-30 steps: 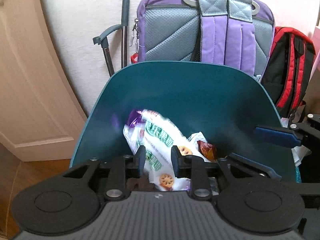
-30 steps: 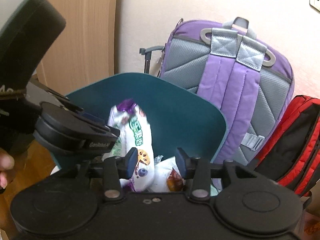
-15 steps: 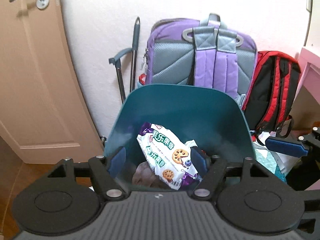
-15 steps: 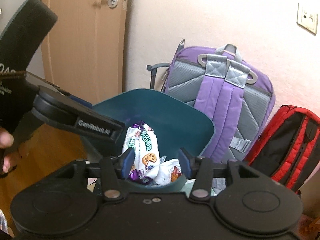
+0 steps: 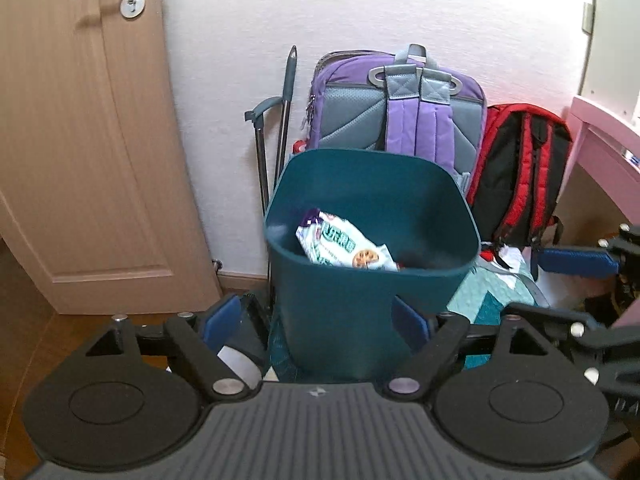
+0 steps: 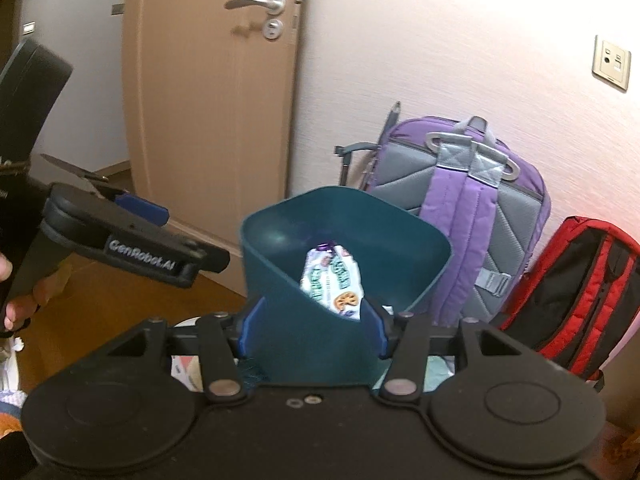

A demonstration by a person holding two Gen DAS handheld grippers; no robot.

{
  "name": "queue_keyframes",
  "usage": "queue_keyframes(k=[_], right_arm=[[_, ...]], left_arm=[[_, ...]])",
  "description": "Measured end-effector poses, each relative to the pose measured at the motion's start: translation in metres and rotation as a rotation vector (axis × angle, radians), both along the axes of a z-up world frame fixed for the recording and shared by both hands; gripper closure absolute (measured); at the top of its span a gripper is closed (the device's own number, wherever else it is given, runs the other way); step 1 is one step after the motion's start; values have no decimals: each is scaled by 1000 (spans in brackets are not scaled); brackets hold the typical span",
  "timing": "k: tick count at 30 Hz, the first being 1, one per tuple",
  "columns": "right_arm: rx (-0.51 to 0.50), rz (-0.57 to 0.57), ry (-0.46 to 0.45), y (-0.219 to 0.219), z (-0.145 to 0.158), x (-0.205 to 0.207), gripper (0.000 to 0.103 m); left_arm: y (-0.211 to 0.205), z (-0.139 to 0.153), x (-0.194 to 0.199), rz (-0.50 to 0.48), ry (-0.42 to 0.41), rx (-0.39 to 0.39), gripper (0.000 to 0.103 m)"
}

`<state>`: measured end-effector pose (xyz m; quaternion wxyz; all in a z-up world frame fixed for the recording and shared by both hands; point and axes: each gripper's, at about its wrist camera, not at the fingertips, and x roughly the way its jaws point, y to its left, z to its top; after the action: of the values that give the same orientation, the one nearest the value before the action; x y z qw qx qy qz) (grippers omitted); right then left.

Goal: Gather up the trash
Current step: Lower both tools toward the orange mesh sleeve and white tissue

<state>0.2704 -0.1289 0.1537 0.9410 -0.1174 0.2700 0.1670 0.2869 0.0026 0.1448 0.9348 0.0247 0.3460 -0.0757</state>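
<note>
Snack wrapper inside teal bin: light, crinkly, slippery; pinch a loose edge. Left hand-held gripper and right hand-held gripper both spread, empty, before bin.

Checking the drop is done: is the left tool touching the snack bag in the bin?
Apart. The left wrist view shows the left tool open, outside the bin; the snack bag lies inside.
</note>
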Motion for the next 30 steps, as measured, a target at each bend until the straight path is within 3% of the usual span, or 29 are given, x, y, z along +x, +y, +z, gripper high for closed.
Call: queue_keyframes(k=[6, 10, 14, 18, 30], right_arm=[[24, 55, 18, 18, -8, -18, 51], [55, 116, 58, 34, -24, -26, 51], [47, 181, 115, 58, -58, -25, 51], [41, 215, 179, 81, -103, -16, 51], [18, 303, 434, 140, -262, 28, 51]], left_arm=[[31, -15, -37, -19, -6, -17, 19], [54, -36, -57, -31, -16, -1, 1], [81, -71, -66, -26, -4, -14, 1], [108, -119, -67, 8, 39, -9, 1], [197, -288, -40, 167, 274, -54, 1]])
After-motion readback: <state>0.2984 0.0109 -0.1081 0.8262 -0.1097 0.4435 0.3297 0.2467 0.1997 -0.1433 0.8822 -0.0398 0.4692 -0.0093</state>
